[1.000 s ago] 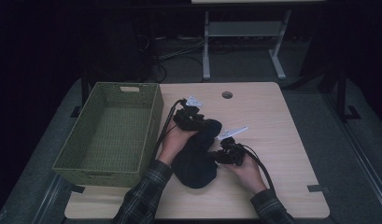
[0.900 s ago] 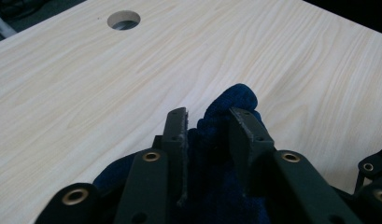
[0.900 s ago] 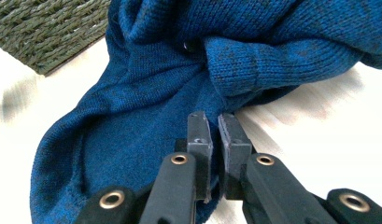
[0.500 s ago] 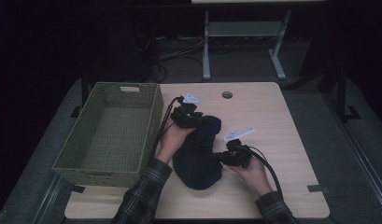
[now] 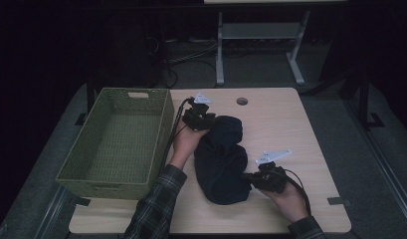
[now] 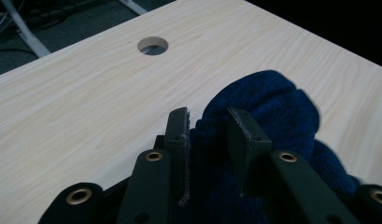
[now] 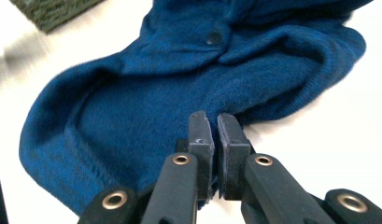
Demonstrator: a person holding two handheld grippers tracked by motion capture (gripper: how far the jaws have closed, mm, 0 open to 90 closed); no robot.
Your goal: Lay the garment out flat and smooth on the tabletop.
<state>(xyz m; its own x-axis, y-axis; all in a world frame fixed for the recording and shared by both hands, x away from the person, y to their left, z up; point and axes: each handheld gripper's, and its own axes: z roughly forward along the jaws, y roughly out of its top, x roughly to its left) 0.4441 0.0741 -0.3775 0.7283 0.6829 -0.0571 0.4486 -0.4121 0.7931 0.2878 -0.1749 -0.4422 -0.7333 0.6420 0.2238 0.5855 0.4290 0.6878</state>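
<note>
Room: dark around my station; a pale wooden table point(image 5: 290, 129) with a round cable hole point(image 5: 242, 101), floor cables and a metal frame dim behind it.
Hard to read: in the high view the blue garment point(image 5: 221, 159) is a dark lump, its folds lost; my forearms are cut off at the bottom edge; in the right gripper view the table is washed out white.
Garment: lies bunched mid-table, just right of the green woven basket point(image 5: 116, 144); one snap button visible in the right gripper view.
Left gripper point(image 6: 209, 135): at the garment's far end; jaws partly apart with a thick fold of blue fabric between them; they have just been closing; I cannot tell whether the pads press the cloth.
Right gripper point(image 7: 215, 135): at the garment's near right edge; jaws nearly together, only a thin slit between them; the pinched hem itself I cannot make out, though the cloth runs right up to the tips.
</note>
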